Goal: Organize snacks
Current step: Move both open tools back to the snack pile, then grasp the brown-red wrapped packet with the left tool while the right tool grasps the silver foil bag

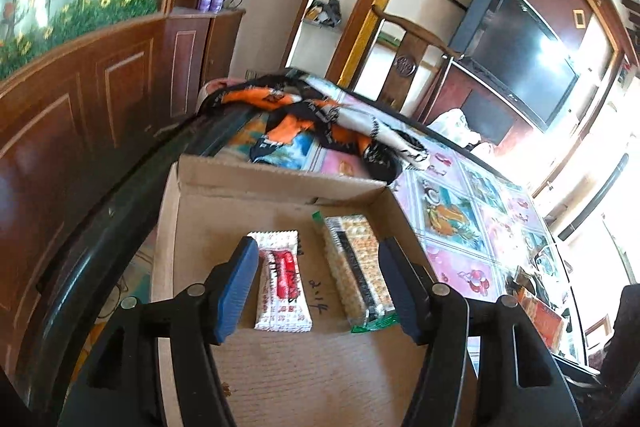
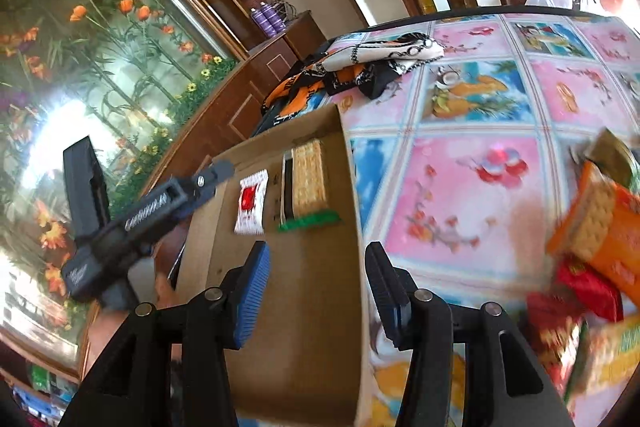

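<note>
Both your grippers stand open and empty: left gripper [image 1: 316,287] over the cardboard box [image 1: 280,379], right gripper [image 2: 316,295] beside it. Two packets boxed — next fetch from the snack pile [image 2: 592,259] at three o'clock.

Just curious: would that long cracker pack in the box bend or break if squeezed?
The cracker pack probably stays stiff, since stacked crackers fill its clear wrapper. They would likely crack under a hard squeeze. The glossy film may be slippery, and lying flat, it should slide rather than roll.

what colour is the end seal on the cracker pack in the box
Green. The cracker pack in the cardboard box shows its green end best in the left wrist view.
</note>
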`<state>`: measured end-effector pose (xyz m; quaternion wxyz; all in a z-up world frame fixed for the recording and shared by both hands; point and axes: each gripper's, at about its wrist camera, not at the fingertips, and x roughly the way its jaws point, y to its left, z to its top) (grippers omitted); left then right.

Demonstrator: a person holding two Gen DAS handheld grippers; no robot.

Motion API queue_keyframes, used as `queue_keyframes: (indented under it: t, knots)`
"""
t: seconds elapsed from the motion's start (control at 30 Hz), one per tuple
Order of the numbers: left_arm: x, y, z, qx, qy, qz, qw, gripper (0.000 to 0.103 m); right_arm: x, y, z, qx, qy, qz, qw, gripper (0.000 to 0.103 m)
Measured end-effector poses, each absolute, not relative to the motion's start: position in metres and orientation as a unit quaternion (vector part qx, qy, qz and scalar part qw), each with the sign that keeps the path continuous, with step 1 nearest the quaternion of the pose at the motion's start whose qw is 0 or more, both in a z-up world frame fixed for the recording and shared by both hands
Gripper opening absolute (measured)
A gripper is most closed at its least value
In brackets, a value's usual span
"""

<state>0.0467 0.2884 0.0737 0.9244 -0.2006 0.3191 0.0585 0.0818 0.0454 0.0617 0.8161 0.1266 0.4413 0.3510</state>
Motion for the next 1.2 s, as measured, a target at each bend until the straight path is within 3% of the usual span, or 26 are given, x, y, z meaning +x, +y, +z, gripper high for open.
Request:
queue_keyframes:
  t: [0.4, 0.7, 0.87, 1.1, 1.17, 1.2]
  knots:
    - [0.031, 0.207, 0.09, -0.131, 0.314, -0.021, 0.94, 0.063, 0.058, -0.103, 0.061, 0.176, 0.398, 0.307, 0.846, 0.058]
    - [0.013, 0.085, 0.091, -0.067, 0.394, -0.14, 0.906, 0.069, 0.053, -0.239, 0.045, 0.258, 0.35, 0.21, 0.876, 0.063]
    - [0.028, 0.029, 0.068, -0.015, 0.442, -0.13, 0.887, 0.068, 0.059, -0.27, 0.032, 0.319, 0.355, 0.193, 0.857, 0.063]
    - [0.05, 0.006, 0.029, 0.014, 0.485, -0.084, 0.87, 0.068, 0.055, -0.288, 0.041, 0.303, 0.348, 0.18, 0.869, 0.064]
    - [0.053, 0.004, 0.022, 0.018, 0.488, -0.079, 0.869, 0.063, 0.056, -0.294, 0.036, 0.304, 0.358, 0.162, 0.868, 0.064]
    - [0.055, 0.004, 0.018, 0.015, 0.489, -0.08, 0.868, 0.053, 0.057, -0.298, 0.033, 0.305, 0.363, 0.156, 0.866, 0.064]
